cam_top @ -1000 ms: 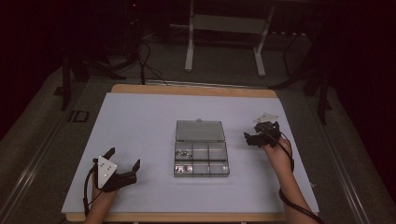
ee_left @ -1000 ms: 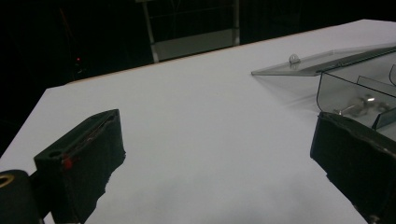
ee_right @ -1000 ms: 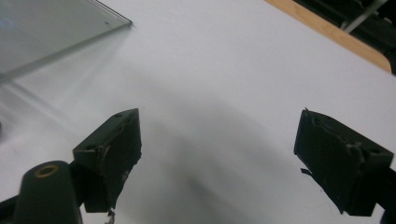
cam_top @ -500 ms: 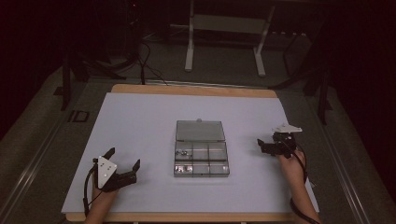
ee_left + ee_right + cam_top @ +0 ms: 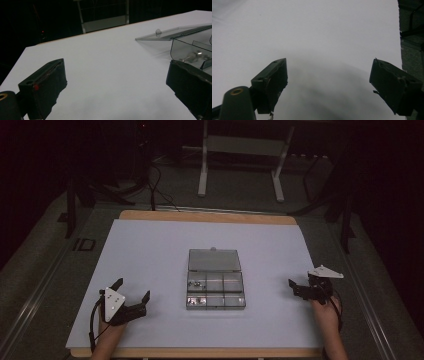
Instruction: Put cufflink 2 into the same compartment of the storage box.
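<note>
Resting on one white table (image 5: 150,250), one open clear box (image 5: 215,285), six compartments, two grippers, left (image 5: 132,296) and right (image 5: 299,287), fingers spread.

A wooden table (image 5: 210,216) stands on a dark floor, its pale edge showing along the far and near sides. A large white sheet (image 5: 150,255) covers nearly the whole top. In the middle of the sheet lies a clear plastic compartment box (image 5: 216,293), its lid (image 5: 214,260) folded open and flat toward the far side. Small metal parts (image 5: 198,284) sit in the left compartments; the others look bare. The box casts a faint shadow on the sheet.
</note>
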Tool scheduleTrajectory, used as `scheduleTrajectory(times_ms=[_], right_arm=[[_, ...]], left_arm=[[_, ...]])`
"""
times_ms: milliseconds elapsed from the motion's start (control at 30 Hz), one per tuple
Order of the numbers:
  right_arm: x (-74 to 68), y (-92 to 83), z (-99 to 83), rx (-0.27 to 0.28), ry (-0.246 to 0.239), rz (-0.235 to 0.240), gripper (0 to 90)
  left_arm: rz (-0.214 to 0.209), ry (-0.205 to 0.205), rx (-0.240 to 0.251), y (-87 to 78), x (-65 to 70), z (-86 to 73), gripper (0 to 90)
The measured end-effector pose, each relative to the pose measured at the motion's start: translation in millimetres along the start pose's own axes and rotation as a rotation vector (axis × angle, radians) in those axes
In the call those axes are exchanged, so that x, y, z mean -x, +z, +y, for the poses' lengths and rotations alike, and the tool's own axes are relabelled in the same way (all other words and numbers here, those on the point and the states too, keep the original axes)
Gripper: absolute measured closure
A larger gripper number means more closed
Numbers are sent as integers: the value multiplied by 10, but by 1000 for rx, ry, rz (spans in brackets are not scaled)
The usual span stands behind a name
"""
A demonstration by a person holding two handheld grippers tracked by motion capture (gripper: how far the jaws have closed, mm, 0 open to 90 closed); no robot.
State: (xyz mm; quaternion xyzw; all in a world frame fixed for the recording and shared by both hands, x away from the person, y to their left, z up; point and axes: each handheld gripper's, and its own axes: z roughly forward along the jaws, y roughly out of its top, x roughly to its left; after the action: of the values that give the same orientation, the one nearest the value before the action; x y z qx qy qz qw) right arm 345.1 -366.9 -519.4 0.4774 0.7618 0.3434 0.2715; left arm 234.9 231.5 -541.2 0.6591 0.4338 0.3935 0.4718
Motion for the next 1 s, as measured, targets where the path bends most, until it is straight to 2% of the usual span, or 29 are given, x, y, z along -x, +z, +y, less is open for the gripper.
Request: scheduleTrajectory(times_ms=[300,433,567,800,900,1000], right_arm=[[-31,-153,-220,31,24,9,146],[-38,-193,-282,28,20,-8,146],[-41,-221,-326,31,15,-27,148],[-42,-254,-347,69,22,-44,148],[-44,-247,-347,64,27,-54,150],[-60,-233,-343,49,6,-46,152]], left_arm=[[2,1,1,-1,0,-1,38],[1,1,2,-1,0,-1,38],[1,2,2,-2,0,-1,38],[-1,2,2,-1,-1,-1,38],[-1,2,2,-1,0,-1,38],[-1,1,1,0,-1,-1,38]])
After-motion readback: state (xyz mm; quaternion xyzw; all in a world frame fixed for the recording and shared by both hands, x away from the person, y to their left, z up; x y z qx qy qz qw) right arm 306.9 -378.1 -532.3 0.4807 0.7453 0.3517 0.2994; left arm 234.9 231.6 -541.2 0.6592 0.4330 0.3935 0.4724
